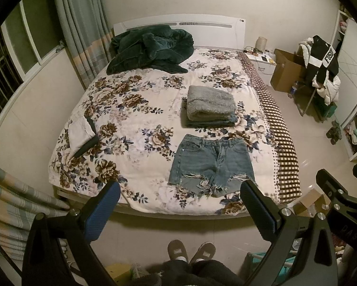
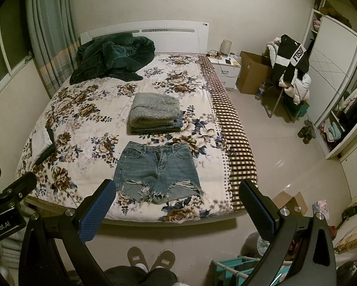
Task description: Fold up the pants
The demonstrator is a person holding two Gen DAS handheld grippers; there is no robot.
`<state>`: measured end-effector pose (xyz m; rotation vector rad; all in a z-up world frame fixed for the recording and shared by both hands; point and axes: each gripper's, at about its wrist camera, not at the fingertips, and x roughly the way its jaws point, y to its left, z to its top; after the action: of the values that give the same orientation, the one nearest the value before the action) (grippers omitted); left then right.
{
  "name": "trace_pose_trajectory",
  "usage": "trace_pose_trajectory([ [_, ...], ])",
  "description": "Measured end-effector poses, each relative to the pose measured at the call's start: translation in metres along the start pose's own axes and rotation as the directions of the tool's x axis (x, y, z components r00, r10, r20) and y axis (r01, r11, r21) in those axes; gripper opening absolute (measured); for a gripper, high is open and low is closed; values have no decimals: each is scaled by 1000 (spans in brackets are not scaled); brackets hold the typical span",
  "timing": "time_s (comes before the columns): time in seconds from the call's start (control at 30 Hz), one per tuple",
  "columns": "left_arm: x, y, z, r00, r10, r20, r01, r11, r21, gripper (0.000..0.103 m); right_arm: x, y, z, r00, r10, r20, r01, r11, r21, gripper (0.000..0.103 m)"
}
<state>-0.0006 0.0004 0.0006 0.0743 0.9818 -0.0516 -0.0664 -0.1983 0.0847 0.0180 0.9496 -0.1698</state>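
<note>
— Denim, faded blue: the frayed, ripped-hem shorts (image 1: 213, 164) lay flat near the foot of the floral-printed bedspread (image 1: 135, 119), waistband toward the headboard; where were the tools?

— Both hung short of the bed's foot edge, apart from the shorts; the left gripper (image 1: 180, 212) stood wide, nothing between its blue pads; the right gripper (image 2: 176, 211) stood just as wide and held nothing.

— And beyond the shorts?

— A folded grey fleecy garment (image 2: 154, 112) sat on a small folded stack, just past the waistband; a rumpled dark green plush blanket (image 2: 114, 57) lay by the headboard.

— Any containers?

— An open brown cardboard box (image 2: 251, 71) stood beside the white nightstand (image 2: 226, 69); its contents could not be seen; a small open carton (image 2: 291, 201) lay on the floor.
</note>
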Motion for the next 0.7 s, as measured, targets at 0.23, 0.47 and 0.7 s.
trace_pose_trajectory([
  [0.23,0,0,0,1000,0,1,0,1000,0,103,-2,0,1,1000,3,-1,-3,1000,1,103],
  [0.47,0,0,0,1000,0,4,0,1000,1,103,-4,0,2,1000,3,1,-3,1000,2,103],
  [0.7,0,0,0,1000,-2,5,2,1000,1,103,-6,0,1,1000,7,-5,-7,1000,4,103],
])
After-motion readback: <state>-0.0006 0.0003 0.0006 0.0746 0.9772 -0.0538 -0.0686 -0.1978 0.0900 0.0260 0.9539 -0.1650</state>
